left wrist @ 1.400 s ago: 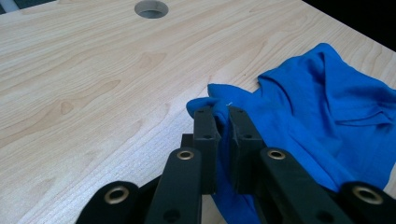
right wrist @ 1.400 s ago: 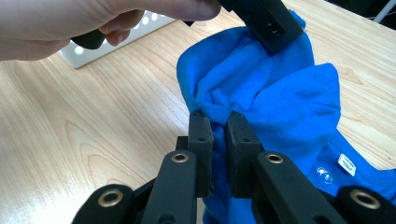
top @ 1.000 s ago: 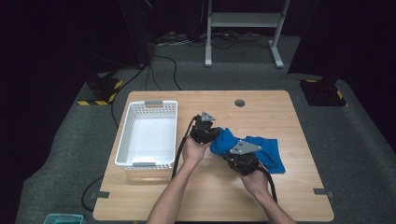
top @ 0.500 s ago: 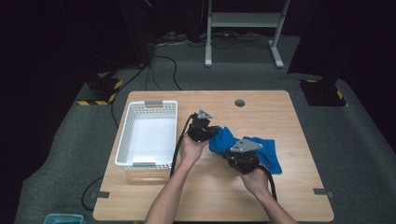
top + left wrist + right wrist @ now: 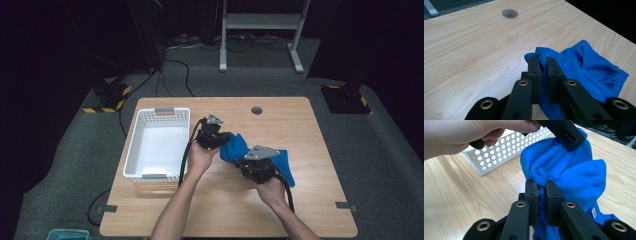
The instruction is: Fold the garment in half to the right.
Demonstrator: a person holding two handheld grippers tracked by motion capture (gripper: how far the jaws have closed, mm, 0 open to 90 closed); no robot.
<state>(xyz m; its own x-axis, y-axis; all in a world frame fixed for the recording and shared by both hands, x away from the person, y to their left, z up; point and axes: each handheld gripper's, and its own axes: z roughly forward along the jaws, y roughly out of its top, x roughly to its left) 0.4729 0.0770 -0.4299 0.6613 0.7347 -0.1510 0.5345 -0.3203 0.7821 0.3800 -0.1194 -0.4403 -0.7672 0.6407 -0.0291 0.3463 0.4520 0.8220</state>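
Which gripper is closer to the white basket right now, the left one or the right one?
Left. The left gripper is just off the white basket's right side, clamped on the blue cloth. The right gripper sits farther right, pinching the same cloth.

Pretty dim room overall, basically black walls all around. The floor is grey carpet [image 5: 380, 165] with black cables [image 5: 175, 75] snaking across it behind the light wooden table [image 5: 300, 210], which has a round cable hole [image 5: 256, 110] near its far edge. There's a grey metal stand [image 5: 260, 30] farther back, yellow-black hazard tape [image 5: 107, 100] on the left, and a teal bin [image 5: 67, 235] down by the near corner.
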